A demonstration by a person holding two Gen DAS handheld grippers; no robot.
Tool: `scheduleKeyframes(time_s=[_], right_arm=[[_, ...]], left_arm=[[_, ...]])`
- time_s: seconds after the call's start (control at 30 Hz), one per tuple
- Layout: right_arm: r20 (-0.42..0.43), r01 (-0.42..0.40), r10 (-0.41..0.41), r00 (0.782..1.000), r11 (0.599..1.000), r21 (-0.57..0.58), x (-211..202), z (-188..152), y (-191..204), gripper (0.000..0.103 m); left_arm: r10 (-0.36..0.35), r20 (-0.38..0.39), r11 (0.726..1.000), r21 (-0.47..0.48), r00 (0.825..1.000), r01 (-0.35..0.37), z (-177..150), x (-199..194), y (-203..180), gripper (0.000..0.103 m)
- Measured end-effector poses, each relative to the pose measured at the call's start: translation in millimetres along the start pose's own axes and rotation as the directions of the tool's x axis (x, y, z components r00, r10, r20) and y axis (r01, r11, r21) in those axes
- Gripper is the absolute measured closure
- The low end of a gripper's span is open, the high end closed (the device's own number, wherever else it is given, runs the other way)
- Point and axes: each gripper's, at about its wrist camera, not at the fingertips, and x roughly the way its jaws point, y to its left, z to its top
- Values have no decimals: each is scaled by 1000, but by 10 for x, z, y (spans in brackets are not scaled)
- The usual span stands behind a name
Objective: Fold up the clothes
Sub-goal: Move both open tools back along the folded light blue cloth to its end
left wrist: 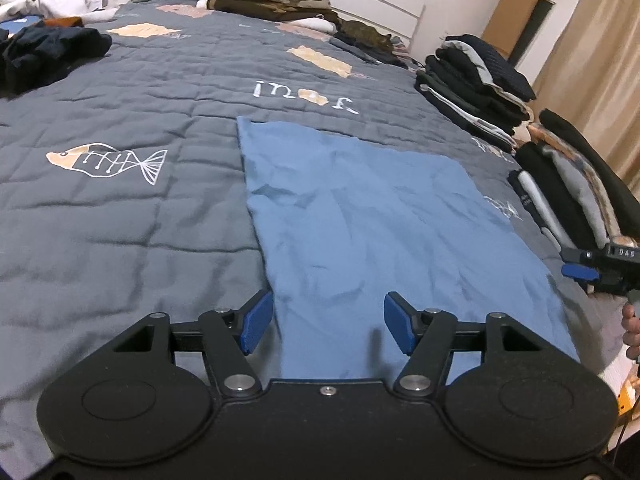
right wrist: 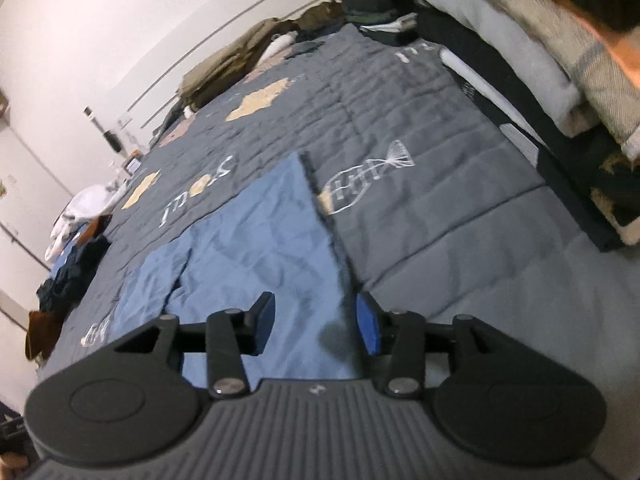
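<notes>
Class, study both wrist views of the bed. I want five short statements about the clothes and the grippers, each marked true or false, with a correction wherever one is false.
1. A blue garment lies spread flat on the grey quilt. True.
2. The left gripper is clamped on the blue garment. False: its jaws stand open above the cloth.
3. Folded dark clothes are stacked along the quilt's right edge in the left wrist view. True.
4. The quilt is plain, with no pattern. False: it carries a fish drawing and lettering.
5. The right gripper holds a white towel. False: its jaws are open, gripping nothing.
</notes>
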Motion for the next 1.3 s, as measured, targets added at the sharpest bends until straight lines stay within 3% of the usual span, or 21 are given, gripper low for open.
scheduleKeyframes(time_s=[0.03,0.1,0.13,0.6,0.87,1.3], right_arm=[[7,6,-6,1000,1000,-23,-36,-16,71,56],[22,13,-11,1000,998,-68,-117,-77,195,52],[25,18,-16,1000,996,-91,-150,-122,253,50],[-91,-16,-3,996,979,-203,-529,-818,740,43],[-108,-12,-19,994,959,-284,-890,-954,953,41],[-111,-13,-14,994,970,-243,-1357,-1200,872,40]], left_arm=[[1,2,1000,12,1000,-1,-12,-20,-34,41],[9,12,999,43,1000,-9,-45,-62,-124,25],[11,18,998,57,1000,-12,-68,-82,-170,23],[32,19,991,131,999,-34,-600,-541,-604,17],[55,-5,992,117,998,-54,-802,-843,-772,14],[79,-36,987,141,996,-73,-1106,-1251,-1004,13]])
